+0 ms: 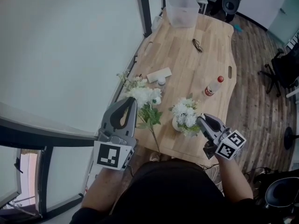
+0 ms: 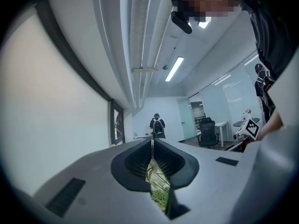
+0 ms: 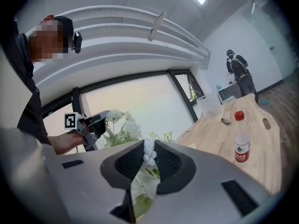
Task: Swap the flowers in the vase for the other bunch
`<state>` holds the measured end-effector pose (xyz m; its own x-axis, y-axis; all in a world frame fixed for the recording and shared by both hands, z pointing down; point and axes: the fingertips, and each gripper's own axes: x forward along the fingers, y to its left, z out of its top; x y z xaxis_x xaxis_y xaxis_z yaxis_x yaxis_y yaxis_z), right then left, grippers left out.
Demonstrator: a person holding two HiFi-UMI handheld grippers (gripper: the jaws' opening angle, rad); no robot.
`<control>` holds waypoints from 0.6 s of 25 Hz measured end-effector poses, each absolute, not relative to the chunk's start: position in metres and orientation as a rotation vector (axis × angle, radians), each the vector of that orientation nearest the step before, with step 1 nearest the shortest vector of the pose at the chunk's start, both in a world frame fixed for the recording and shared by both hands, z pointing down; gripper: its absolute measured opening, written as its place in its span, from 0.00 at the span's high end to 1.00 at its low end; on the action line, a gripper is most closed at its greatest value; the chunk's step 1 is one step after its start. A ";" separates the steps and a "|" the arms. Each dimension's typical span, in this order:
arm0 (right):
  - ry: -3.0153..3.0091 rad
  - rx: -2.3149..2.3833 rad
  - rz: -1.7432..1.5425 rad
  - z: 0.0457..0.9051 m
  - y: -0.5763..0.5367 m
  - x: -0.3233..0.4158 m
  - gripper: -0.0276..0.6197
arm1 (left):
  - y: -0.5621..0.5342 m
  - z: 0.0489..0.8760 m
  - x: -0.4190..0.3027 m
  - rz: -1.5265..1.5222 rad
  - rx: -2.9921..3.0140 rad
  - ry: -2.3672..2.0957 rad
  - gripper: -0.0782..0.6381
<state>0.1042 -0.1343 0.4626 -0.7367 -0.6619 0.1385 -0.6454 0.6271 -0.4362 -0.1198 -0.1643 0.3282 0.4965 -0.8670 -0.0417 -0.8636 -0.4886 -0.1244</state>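
At the tabletop's (image 1: 196, 69) near edge, the right hand-held gripper (image 1: 202, 119) was clamped on the vase flowers (image 1: 185, 112), which lay just to its left and stood upright in the vase (image 1: 175, 123). Beyond, the left hand-held gripper (image 1: 132, 102) pinched the spare bunch (image 1: 145, 97) tight, nearer the left edge.

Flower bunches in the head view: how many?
2. The vase bunch sits in the vase, right gripper shut on its blooms; the loose bunch is in the left gripper, near the table's left edge.
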 end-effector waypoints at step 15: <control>2.715 -1.323 -0.531 0.418 -0.145 0.156 0.71 | -0.173 0.323 -0.105 -0.046 -2.595 1.464 0.86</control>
<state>0.1564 -0.1445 0.4181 -0.6254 -0.7759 0.0831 -0.7500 0.5682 -0.3387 -0.1048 -0.1734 0.3227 0.5197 -0.8527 -0.0525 -0.8478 -0.5072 -0.1551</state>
